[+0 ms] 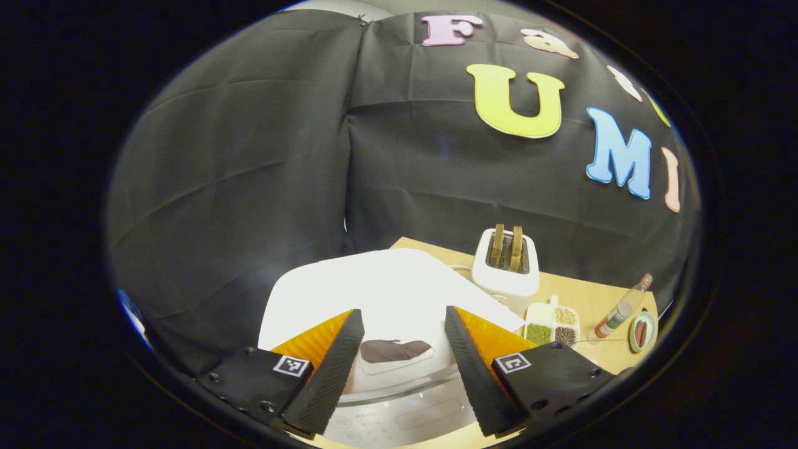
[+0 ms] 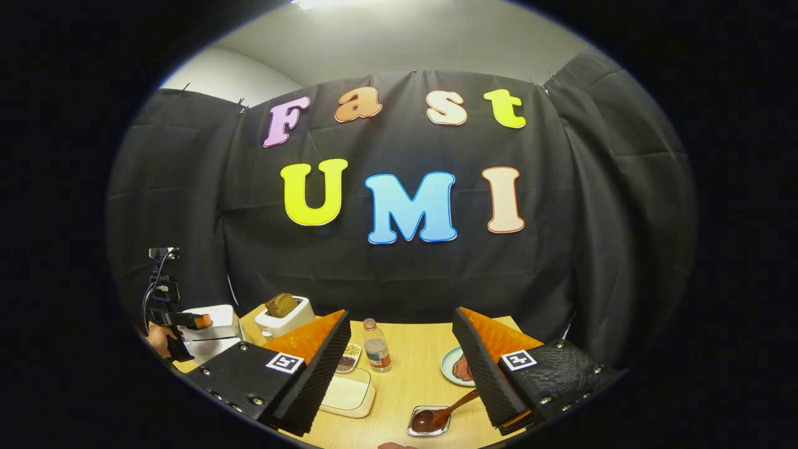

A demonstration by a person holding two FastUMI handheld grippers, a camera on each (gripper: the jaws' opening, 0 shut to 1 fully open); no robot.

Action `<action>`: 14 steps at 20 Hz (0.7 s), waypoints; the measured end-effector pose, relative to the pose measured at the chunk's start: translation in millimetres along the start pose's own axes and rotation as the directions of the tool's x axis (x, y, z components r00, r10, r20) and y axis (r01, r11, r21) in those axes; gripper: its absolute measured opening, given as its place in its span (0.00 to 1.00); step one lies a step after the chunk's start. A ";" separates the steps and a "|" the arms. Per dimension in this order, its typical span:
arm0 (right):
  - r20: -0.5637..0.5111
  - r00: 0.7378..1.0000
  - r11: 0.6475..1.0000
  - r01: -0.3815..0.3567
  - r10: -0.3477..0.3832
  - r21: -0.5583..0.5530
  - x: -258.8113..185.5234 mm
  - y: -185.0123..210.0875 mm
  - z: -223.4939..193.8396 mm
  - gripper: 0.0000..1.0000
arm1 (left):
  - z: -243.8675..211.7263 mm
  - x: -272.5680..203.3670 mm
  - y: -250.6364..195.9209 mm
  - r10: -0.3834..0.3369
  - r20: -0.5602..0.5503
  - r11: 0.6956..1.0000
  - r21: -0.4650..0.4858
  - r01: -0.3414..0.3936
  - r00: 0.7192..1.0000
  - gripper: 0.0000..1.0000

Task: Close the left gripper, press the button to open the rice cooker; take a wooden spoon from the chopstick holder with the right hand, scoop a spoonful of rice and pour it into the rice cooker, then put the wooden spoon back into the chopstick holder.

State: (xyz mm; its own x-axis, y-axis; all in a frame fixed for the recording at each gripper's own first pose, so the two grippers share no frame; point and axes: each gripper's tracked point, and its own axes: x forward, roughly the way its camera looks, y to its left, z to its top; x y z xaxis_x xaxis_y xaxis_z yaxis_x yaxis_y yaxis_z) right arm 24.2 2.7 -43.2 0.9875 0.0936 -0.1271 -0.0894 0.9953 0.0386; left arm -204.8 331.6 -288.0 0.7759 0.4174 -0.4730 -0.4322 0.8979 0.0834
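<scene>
Left gripper (image 1: 399,365) hovering over the rice cooker (image 1: 386,299), jaws spread wide, nothing held. Lid down; dark patch on the lid front (image 1: 394,350) sits between the fingers, can't tell if it's the button. Control panel below washed out by glare, cut off at the bottom edge.

Left gripper view, behind the cooker on the desk (image 1: 592,299): white toaster (image 1: 505,268) with two slices upright in the slots, divided tray of grains (image 1: 552,324), bottle (image 1: 623,305) leaning at the fisheye edge, small plate (image 1: 642,330) with something reddish, too small to identify.

Right gripper (image 2: 399,368) above the desk (image 2: 405,386), jaws wide apart, empty. Between the fingers: flat white container (image 2: 346,393), contents pale, can't confirm rice. Wooden spoon (image 2: 439,415) lying with its bowl in a small shallow dish (image 2: 427,424), handle running up toward the right finger, tip hidden behind it. Looks like a flat dish rather than an upright holder. Bottle (image 2: 376,346) upright here, plate (image 2: 458,368) partly hidden by the right finger, grain tray (image 2: 347,358) mostly hidden behind the left finger.

Far left in right gripper view: other gripper over the cooker (image 2: 209,327), held by a hand (image 2: 159,340), small and distorted. Toaster (image 2: 283,315) just behind the cooker. Sliver of something at the bottom edge, cut off.
</scene>
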 end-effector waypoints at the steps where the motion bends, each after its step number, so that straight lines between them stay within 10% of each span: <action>1: -0.003 1.000 1.000 0.004 -0.004 0.004 -2.1 -0.9 -1.2 0.99 | -5.0 0.8 -0.5 -0.002 -0.017 1.000 0.001 0.002 1.000 0.93; 14: -0.033 0.999 1.000 0.016 -0.016 0.003 -21.6 4.1 -6.0 0.99 | -32.0 8.8 -0.4 0.000 -0.087 0.999 0.036 0.003 0.996 0.93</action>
State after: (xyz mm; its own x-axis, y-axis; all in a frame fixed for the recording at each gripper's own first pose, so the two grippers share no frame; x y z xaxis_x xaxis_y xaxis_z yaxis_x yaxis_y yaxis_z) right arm 1.7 5.0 -46.2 0.9840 0.0786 -0.1600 -0.0732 0.9965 0.0393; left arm -212.5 330.4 -320.4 0.7330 0.4042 -0.5471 -0.4132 0.9035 0.1139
